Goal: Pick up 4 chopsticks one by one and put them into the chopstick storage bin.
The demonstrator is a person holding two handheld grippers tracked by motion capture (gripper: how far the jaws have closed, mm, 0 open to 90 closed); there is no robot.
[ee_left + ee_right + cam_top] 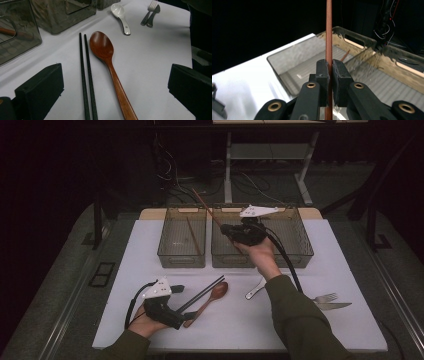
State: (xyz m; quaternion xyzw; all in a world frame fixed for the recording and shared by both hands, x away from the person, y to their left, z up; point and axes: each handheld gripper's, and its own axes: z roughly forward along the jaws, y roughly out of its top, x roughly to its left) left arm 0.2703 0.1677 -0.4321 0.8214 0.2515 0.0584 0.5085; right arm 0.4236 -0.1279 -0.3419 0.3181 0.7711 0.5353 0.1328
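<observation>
My right gripper [228, 231] [330, 72] hangs over the right-hand bin [296, 237], shut on a brown chopstick [204, 204] [328, 30] that slants up and away to the left. A second brown chopstick [194, 236] [345, 55] lies in the left bin [181, 262] [294, 72]. Near the table's front left, my left gripper [183, 303] [115, 92] is open. A pair of black chopsticks [202, 293] [86, 82] and the handle of a wooden spoon [218, 292] [102, 47] lie on the table between its jaws, untouched.
A white ceramic spoon [254, 291] [120, 12] lies mid-table by the right forearm. A fork [326, 297] [150, 10] and a knife [334, 306] [154, 12] rest at the right. The white table [240, 320] has bare space in front; dark floor surrounds it.
</observation>
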